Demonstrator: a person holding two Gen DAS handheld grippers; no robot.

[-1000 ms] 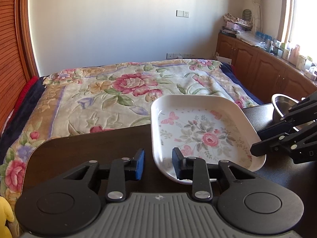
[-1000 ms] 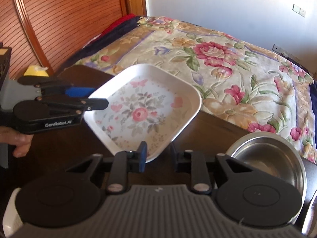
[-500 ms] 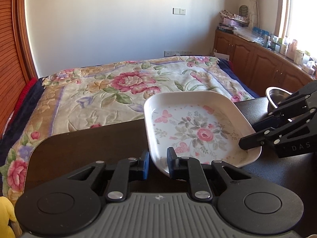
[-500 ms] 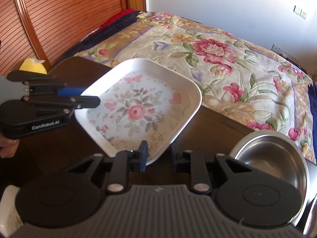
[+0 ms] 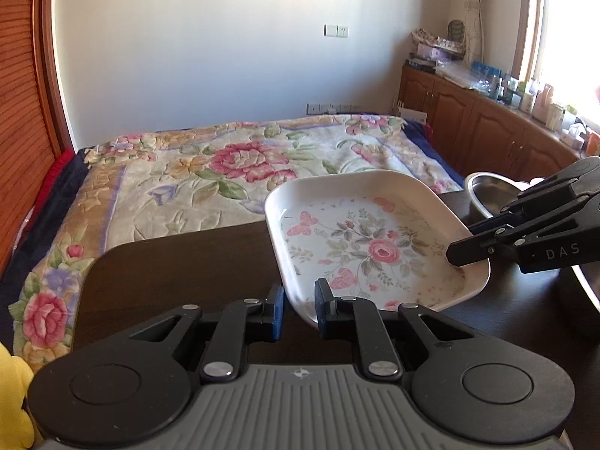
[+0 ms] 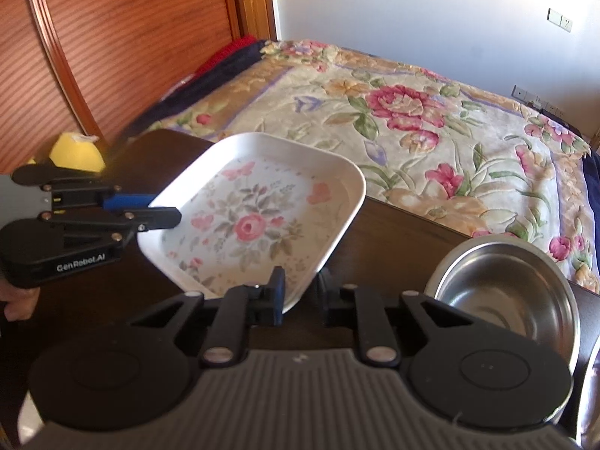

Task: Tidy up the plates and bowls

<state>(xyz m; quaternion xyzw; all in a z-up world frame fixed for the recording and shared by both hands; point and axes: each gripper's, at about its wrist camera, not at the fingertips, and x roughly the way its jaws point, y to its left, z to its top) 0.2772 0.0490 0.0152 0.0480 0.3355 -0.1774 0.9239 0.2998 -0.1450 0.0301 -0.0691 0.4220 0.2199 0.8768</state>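
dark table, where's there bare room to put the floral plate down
The dark table is bare left of the floral plate, from the plate's left rim to the rounded corner by the bed. The right is crowded: the steel bowl sits there, with only a narrow strip between it and the plate.

Both tools look the same. The left gripper has a grey ribbed top at the back, like a little washboard, with a tiny cross mark in the middle. Next to that ribbed top sit two big black round discs, one on each side. In front of it, black bars run out to the two fingers, with shiny silver screws on them. One finger has a bright blue pad. The right gripper has the same grey ribs, black discs and silver screws. White letters on its black side read "DAS". The left one reads "GenRobot.AI".
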